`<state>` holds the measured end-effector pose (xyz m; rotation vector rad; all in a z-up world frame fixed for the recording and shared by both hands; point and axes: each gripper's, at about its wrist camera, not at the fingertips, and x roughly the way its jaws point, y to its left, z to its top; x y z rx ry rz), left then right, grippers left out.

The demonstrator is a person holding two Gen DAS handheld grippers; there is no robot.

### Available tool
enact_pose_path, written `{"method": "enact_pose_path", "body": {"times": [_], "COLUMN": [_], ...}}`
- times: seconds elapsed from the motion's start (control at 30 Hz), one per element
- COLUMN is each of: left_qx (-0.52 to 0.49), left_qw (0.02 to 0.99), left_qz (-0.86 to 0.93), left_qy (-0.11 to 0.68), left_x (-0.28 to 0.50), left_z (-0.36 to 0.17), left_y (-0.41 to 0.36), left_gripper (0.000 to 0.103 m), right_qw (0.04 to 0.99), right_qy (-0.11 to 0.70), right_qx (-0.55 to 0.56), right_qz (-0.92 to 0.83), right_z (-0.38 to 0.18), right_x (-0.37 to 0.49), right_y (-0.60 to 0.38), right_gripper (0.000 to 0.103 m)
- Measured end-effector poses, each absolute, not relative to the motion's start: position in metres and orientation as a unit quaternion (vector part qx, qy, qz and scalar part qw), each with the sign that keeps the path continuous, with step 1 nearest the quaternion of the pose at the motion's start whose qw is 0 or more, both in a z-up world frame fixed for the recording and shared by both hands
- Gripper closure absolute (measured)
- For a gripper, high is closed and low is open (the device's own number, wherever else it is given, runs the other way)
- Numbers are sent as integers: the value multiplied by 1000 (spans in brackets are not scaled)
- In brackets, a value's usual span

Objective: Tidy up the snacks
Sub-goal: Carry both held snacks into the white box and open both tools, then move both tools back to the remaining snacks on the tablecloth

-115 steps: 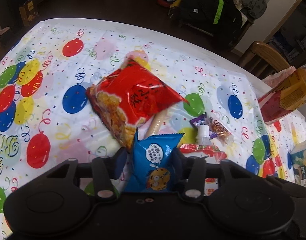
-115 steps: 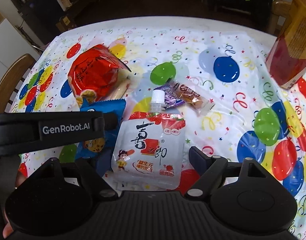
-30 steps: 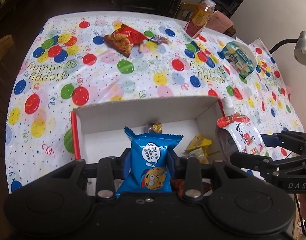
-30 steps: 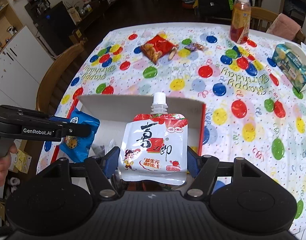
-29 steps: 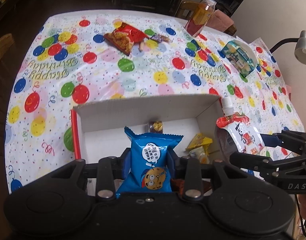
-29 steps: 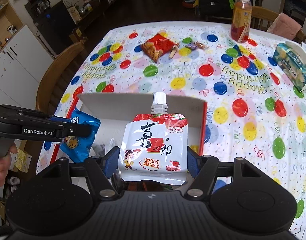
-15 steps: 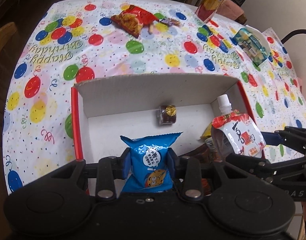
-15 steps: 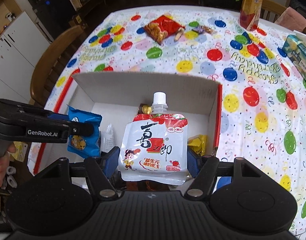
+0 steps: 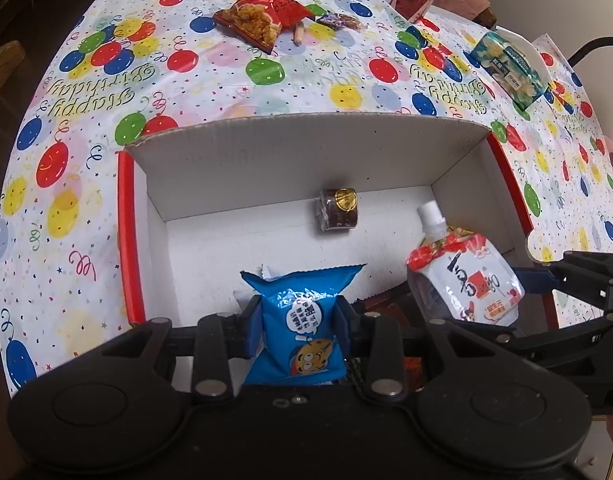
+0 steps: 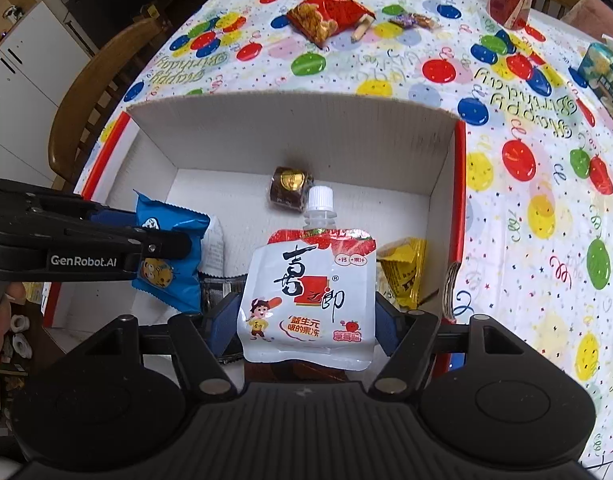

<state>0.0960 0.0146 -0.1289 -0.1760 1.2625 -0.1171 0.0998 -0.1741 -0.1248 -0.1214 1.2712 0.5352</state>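
Left wrist view: the left hand-held gripper (image 9: 297, 320) was clamped on a blue cookie packet (image 9: 300, 322) at lower centre, over the open box (image 9: 306, 152), ready to drop; the right hand-held gripper (image 10: 306, 320) gripped a jelly pouch (image 10: 308, 296) likewise.

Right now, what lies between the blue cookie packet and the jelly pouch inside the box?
In the right wrist view, a white sachet and a dark wrapper strip lie on the box floor between the blue cookie packet and the jelly pouch.
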Motion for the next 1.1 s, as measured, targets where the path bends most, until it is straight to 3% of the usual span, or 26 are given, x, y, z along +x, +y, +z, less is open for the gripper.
{"method": "enact_pose_path", "body": {"times": [0.4, 0.47, 0.53, 0.67, 0.8, 0.97, 1.07, 1.1], "left_qx": [-77, -73, -69, -57, -50, -38, -38, -37], "left_qw": [802, 804, 807, 818, 829, 842, 851, 855], "left_qz": [-63, -65, -66, -73, -77, -83, -86, -87], "left_qy": [589, 587, 582, 568, 552, 531, 516, 511], "left_x": [94, 93, 91, 87, 85, 82, 81, 81], "left_z": [-126, -124, -121, -110, -97, -80, -68, -63], "left_y": [14, 14, 13, 11, 11, 12, 13, 13], "left_gripper": [63, 57, 42, 34, 21, 18, 15, 14], "right_qw": [765, 768, 770, 774, 783, 796, 805, 808], "right_qy": [596, 596, 593, 586, 572, 553, 539, 534], "right_qx": [-47, -49, -47, -46, -46, -42, -43, -44], "right_qz": [237, 229, 229, 234, 238, 243, 244, 244], "right_z": [-127, -125, -121, -112, -97, -75, -61, -57], "right_x": [96, 95, 95, 93, 90, 88, 88, 88], "right_y": [-178, -179, -181, -183, -184, -187, -189, -190], "right_gripper": [31, 28, 28, 27, 17, 14, 0, 0]}}
